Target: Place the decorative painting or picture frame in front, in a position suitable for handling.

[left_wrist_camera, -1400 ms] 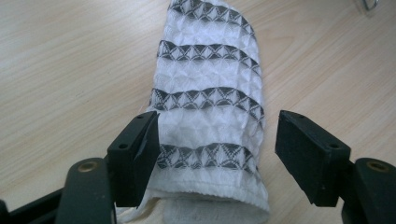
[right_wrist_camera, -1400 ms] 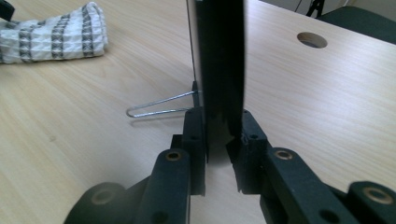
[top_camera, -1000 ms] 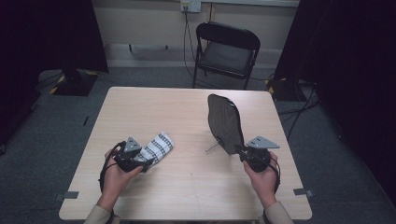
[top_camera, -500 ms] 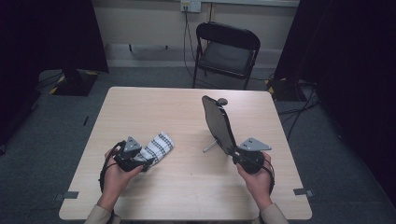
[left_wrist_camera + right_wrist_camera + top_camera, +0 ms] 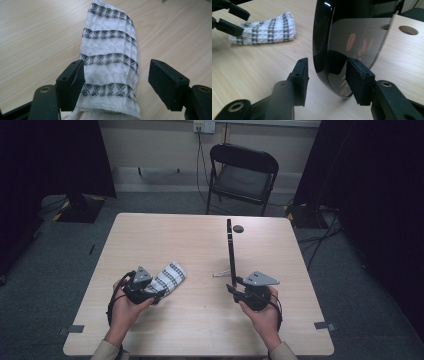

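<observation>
Overhead, the left gripper (image 5: 156, 291) rests at a folded checked cloth (image 5: 170, 276) on the worktop (image 5: 165, 235), while the right gripper (image 5: 233, 287) meets an upright black mirror (image 5: 230, 251). Closer, the left gripper's view shows open jaws astride the cloth (image 5: 110, 57). From the right gripper's view, jaws just opening flank the mirror's (image 5: 352, 32) edge, unpressed.

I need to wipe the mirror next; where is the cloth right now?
In the high view the checked cloth lies on the table's near left part, between the left gripper's open fingers, left of the upright black mirror.
</observation>
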Available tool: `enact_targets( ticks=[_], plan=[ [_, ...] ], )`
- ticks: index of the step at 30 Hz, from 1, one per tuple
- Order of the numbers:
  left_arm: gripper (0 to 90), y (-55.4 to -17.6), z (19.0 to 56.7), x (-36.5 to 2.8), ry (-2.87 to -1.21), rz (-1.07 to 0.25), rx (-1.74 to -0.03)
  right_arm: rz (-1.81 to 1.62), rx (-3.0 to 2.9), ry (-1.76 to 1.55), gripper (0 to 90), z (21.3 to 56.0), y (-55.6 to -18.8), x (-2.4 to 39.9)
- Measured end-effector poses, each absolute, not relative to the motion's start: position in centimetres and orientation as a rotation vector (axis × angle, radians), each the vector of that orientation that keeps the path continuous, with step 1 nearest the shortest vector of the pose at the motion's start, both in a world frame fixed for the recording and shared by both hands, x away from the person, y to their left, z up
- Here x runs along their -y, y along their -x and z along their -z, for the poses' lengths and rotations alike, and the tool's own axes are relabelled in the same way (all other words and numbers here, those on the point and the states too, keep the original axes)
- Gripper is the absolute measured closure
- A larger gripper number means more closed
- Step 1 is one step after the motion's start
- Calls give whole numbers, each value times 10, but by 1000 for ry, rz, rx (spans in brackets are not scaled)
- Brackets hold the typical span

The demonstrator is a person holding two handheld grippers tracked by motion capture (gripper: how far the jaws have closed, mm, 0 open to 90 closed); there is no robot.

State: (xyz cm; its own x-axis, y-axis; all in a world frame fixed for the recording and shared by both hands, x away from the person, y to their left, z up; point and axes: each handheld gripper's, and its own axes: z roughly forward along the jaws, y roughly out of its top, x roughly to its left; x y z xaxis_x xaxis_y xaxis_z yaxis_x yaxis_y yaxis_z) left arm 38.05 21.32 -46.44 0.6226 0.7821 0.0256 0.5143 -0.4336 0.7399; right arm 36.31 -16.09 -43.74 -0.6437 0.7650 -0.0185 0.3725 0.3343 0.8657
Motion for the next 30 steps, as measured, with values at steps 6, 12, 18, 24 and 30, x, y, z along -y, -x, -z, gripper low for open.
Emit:
enact_targets(
  ticks=[6,12,18,24,30],
  plan=[
    [287,-380,463,-213,-2123,-477,-1007,-1255,-2216,-969,509,443,-364,143],
    [286,-380,463,-213,-2122,-477,-1003,-1267,-2253,-939,495,449,-365,126],
    [286,-380,462,-212,-2116,-474,-1003,-1258,-2280,-890,465,454,-372,106],
    [286,-381,462,-214,-2111,-474,-1009,-1253,-2288,-872,426,453,-387,87],
    [284,-381,462,-216,-2102,-465,-1017,-1255,-2313,-829,420,454,-400,67]
  ],
)
